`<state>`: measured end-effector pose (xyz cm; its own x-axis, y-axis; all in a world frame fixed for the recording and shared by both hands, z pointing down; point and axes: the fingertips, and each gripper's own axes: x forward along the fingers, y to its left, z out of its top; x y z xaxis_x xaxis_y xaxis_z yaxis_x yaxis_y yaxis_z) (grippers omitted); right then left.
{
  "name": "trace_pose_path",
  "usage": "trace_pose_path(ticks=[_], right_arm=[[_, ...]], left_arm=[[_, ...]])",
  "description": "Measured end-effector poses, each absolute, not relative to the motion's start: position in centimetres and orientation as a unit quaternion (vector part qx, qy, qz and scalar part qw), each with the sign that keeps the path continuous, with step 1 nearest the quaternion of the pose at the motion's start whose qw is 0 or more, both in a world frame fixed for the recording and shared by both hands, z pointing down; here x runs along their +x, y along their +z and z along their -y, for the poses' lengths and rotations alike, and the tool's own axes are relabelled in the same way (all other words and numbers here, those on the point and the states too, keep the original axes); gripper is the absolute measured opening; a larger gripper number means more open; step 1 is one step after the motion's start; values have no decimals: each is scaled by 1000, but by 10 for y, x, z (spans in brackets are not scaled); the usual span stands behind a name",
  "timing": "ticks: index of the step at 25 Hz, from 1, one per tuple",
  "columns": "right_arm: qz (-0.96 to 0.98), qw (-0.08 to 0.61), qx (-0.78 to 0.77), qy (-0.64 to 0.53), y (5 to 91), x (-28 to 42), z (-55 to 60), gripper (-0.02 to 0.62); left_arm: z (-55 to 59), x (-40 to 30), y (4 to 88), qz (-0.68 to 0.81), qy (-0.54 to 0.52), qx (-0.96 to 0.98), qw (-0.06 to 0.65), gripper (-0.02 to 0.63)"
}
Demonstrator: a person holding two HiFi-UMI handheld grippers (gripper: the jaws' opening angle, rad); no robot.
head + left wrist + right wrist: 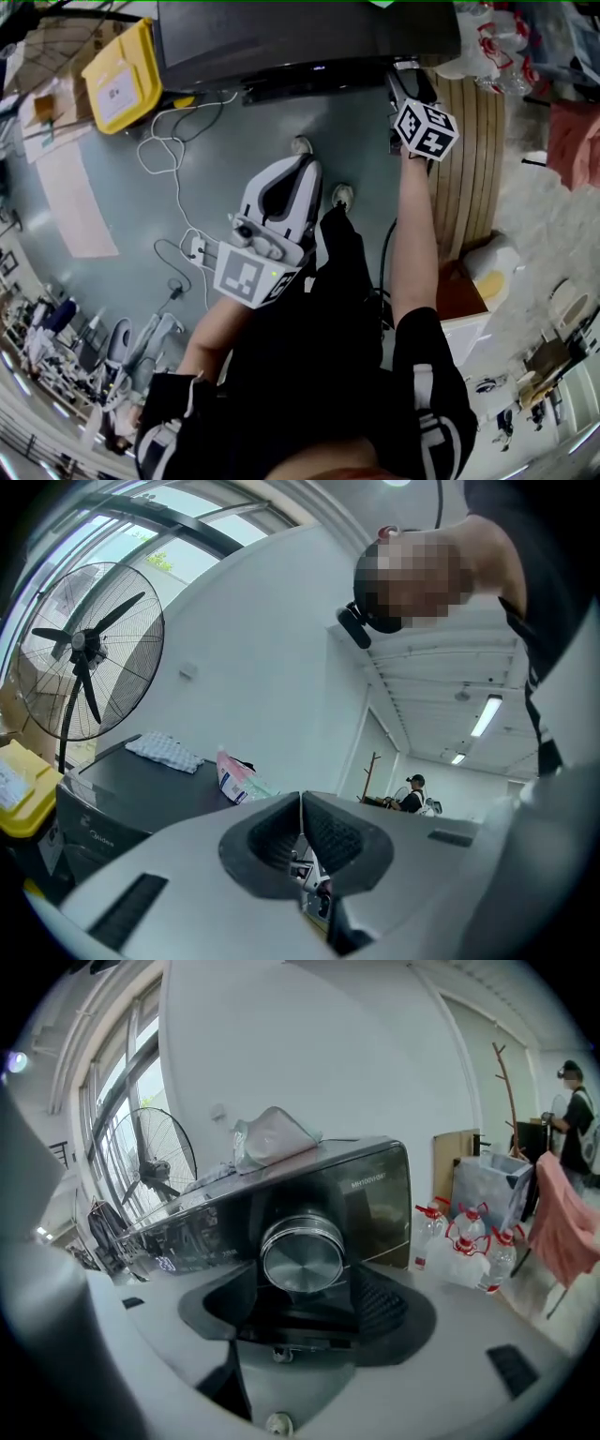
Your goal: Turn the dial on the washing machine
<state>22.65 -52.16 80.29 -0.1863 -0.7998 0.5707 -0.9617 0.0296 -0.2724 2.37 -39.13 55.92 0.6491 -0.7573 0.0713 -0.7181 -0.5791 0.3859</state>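
The dark washing machine (300, 37) stands at the top of the head view. Its round silver dial (302, 1255) fills the middle of the right gripper view, on the black control panel. My right gripper (305, 1290) is open, its jaws spread to either side of the dial and just short of it. In the head view that gripper (405, 89) is stretched out to the machine's front right corner. My left gripper (300, 169) hangs low by my legs, away from the machine. In the left gripper view it (301, 810) is shut with nothing between the pads.
A yellow bin (122, 73) stands left of the machine, with white cables (173, 150) on the floor. A slatted wooden panel (469, 159) and water bottles (469, 1241) are on the right. A detergent bag (272, 1138) lies on the machine; a standing fan (89, 658) is beside it.
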Motion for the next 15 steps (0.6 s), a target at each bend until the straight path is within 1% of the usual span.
trace_pose_path(ticks=[4, 6, 7, 10, 11, 15], right_arm=[[707, 149, 623, 301, 781, 226, 491, 316], [710, 151, 620, 298, 753, 226, 462, 301], [713, 149, 617, 297, 736, 227, 444, 272], [730, 142, 606, 282, 679, 219, 395, 215], [737, 140, 602, 274, 658, 211, 383, 185], [757, 130, 596, 236, 574, 182, 333, 104]], left_arm=[[374, 26, 535, 423, -50, 887, 177, 28], [354, 32, 512, 429, -47, 886, 167, 28], [340, 36, 499, 432, -47, 886, 161, 28], [299, 42, 455, 444, -55, 884, 138, 28], [289, 38, 440, 448, -59, 883, 131, 28], [247, 13, 384, 466, -72, 875, 108, 28]])
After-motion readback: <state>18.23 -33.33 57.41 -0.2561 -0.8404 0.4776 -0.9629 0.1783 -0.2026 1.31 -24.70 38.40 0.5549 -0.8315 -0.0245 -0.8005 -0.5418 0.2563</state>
